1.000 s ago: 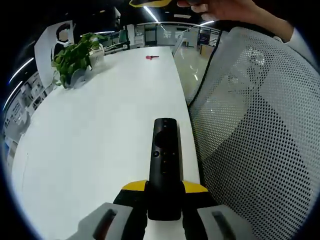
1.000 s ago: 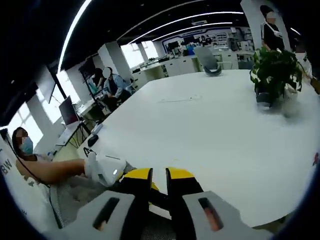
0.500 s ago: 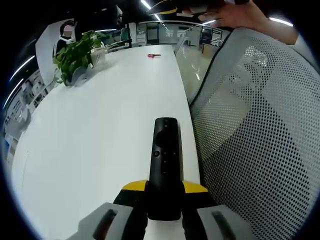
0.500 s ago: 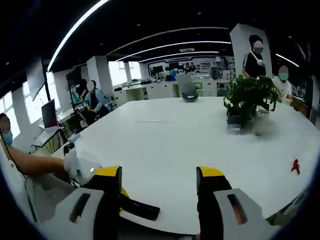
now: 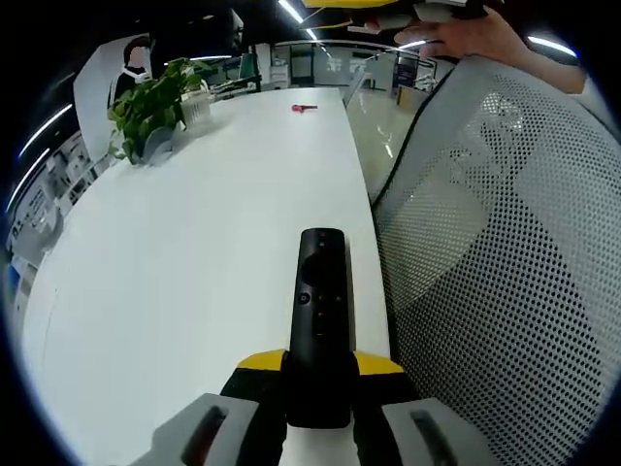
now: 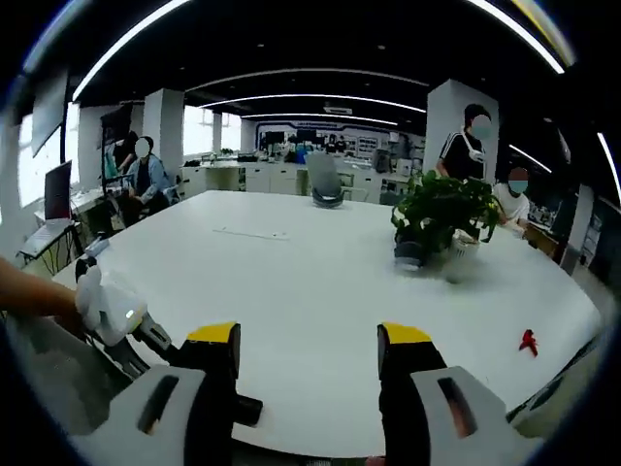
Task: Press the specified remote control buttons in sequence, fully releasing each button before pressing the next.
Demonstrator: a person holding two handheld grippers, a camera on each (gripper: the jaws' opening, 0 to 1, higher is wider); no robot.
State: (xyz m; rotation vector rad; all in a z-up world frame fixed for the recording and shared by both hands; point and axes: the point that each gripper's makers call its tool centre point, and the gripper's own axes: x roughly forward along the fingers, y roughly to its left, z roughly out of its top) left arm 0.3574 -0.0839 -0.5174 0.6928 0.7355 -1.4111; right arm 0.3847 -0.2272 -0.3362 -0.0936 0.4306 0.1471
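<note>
far left on the white bench (image 5: 194, 243), a potted plant (image 5: 146, 112); nearer, the left gripper (image 5: 318, 383) has its jaws clamped on the near end of the black remote (image 5: 320, 311), a light, stiff, slick bar, buttons up. right gripper (image 6: 306, 345) jaws wide, nothing between them. mesh chair (image 5: 485, 262) right, open office beyond.

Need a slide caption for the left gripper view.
Left claw grips a black remote over the white table, beside a mesh chair.
</note>
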